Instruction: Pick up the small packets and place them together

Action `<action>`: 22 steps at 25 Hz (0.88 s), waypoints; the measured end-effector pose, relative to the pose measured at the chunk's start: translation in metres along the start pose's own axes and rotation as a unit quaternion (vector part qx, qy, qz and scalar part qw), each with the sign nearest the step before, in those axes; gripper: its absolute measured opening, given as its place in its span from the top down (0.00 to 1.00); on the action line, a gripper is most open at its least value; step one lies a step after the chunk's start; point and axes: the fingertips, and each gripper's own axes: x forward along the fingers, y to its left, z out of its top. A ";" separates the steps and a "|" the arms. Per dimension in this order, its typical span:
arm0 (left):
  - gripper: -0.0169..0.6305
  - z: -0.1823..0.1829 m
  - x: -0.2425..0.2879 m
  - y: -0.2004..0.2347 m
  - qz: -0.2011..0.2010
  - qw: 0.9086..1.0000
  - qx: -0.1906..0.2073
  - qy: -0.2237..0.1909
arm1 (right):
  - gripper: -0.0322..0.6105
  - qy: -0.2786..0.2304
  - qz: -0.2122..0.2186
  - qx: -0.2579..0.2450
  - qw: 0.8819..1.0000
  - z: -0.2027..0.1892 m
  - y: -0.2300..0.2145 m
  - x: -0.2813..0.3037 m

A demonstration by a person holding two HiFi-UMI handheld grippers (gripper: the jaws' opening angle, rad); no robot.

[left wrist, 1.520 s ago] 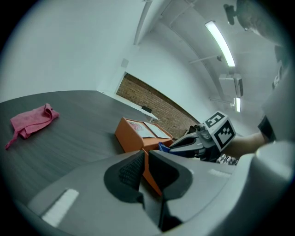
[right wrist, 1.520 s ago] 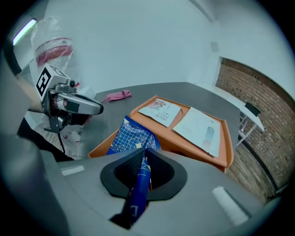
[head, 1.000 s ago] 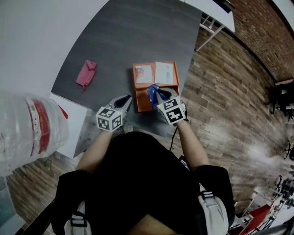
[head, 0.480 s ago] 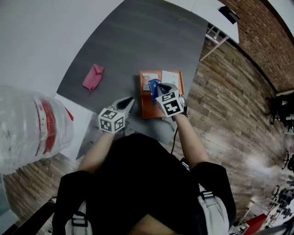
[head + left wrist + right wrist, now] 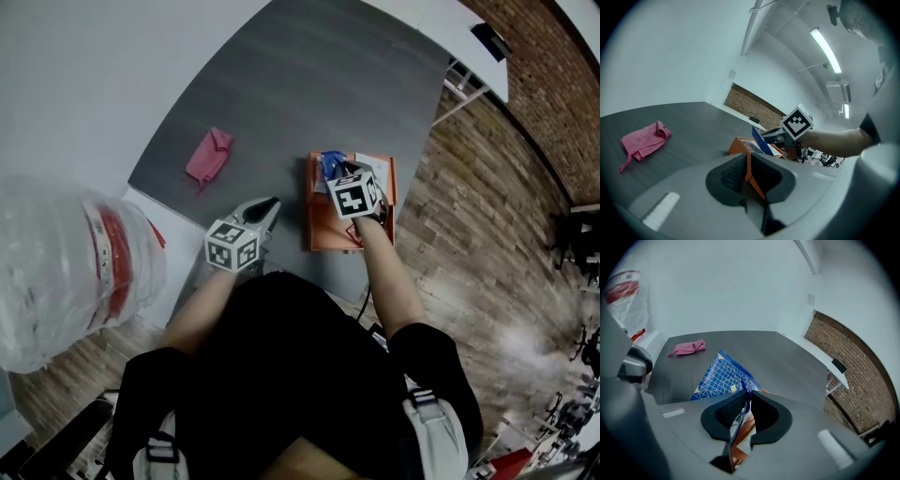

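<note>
Blue packet (image 5: pixel 330 165) has reached the orange tray (image 5: pixel 319 236), the right gripper (image 5: pixel 745 401) jaws just easing open though still pinching it. Release looks near. The left gripper (image 5: pixel 747 165) jaws are pressed together, empty.

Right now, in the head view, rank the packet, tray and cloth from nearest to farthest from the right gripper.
1. The packet: between the jaws of the right gripper, which have just been opening.
2. The tray: just below that gripper.
3. The cloth: far off to the left.
</note>
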 end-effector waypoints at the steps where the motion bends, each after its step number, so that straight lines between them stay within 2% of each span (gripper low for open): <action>1: 0.93 0.000 0.000 0.002 0.000 1.000 -0.001 0.000 | 0.89 0.003 -0.001 0.007 1.000 -0.002 -0.001 0.001; 10: 0.93 -0.009 0.001 0.005 -0.009 1.000 -0.012 0.011 | 0.83 0.000 -0.027 0.045 0.999 -0.010 -0.007 0.006; 15: 0.93 -0.008 0.003 0.005 -0.013 1.000 -0.008 0.015 | 0.67 -0.019 -0.001 0.087 0.996 -0.012 -0.003 0.004; 22: 0.93 -0.001 0.012 -0.003 -0.025 1.000 0.005 0.014 | 0.66 -0.053 0.003 0.083 0.995 -0.003 0.001 -0.012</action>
